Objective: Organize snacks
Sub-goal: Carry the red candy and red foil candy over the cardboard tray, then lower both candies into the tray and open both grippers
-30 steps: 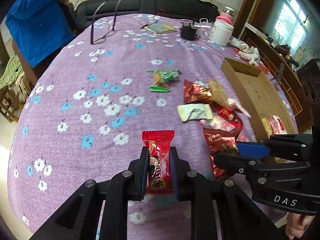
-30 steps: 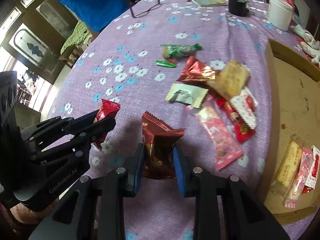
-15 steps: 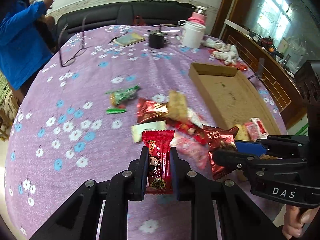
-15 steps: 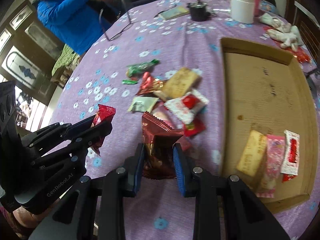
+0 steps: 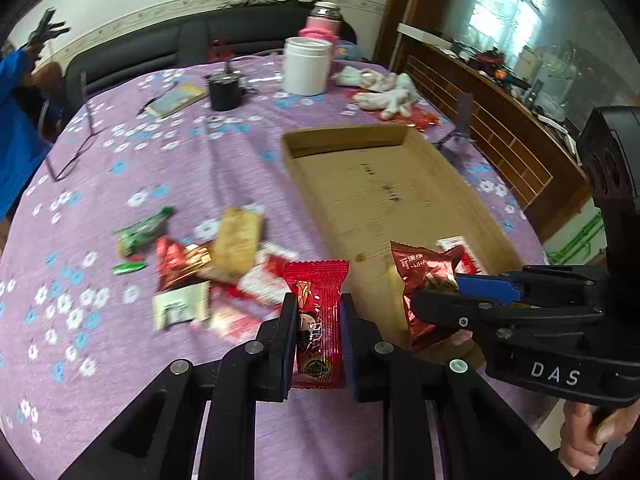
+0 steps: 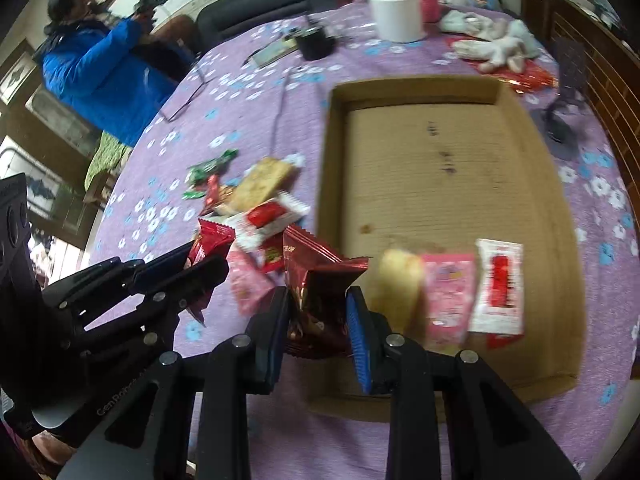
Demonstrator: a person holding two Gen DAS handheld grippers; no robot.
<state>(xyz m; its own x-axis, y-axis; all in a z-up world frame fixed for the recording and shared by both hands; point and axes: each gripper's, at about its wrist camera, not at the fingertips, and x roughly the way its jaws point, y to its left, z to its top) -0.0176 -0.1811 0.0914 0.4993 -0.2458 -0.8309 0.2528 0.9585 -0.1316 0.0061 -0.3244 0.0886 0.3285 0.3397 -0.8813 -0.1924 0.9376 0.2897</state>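
Snack packets held at the near end of the cardboard tray

Both grippers are seen closed on packets. A bright red snack packet (image 5: 318,320) is clamped upright between the fingers of the left gripper (image 5: 316,344), above the purple flowered tablecloth (image 5: 192,168) and just left of the cardboard tray (image 5: 400,136). A crinkled dark red packet (image 6: 320,296) is pinched in the right gripper (image 6: 318,328), which is held over the tray's near left corner; the packet's upper part overlaps the tray's left wall.

Three snacks are laid at the tray's near end: a pale yellow piece (image 6: 400,284), a pink packet (image 6: 448,292) and a white-and-red packet (image 6: 498,284), side by side and close together. Beyond them most of the tray floor is left bare up to the far wall.

A loose pile of snacks (image 5: 224,264) is spread on the cloth just beside the tray's left wall. Near the table's far edge, well apart from the tray, a white jar (image 5: 306,66) and a black cup (image 5: 225,94) are seen. Much of both views is blurred.
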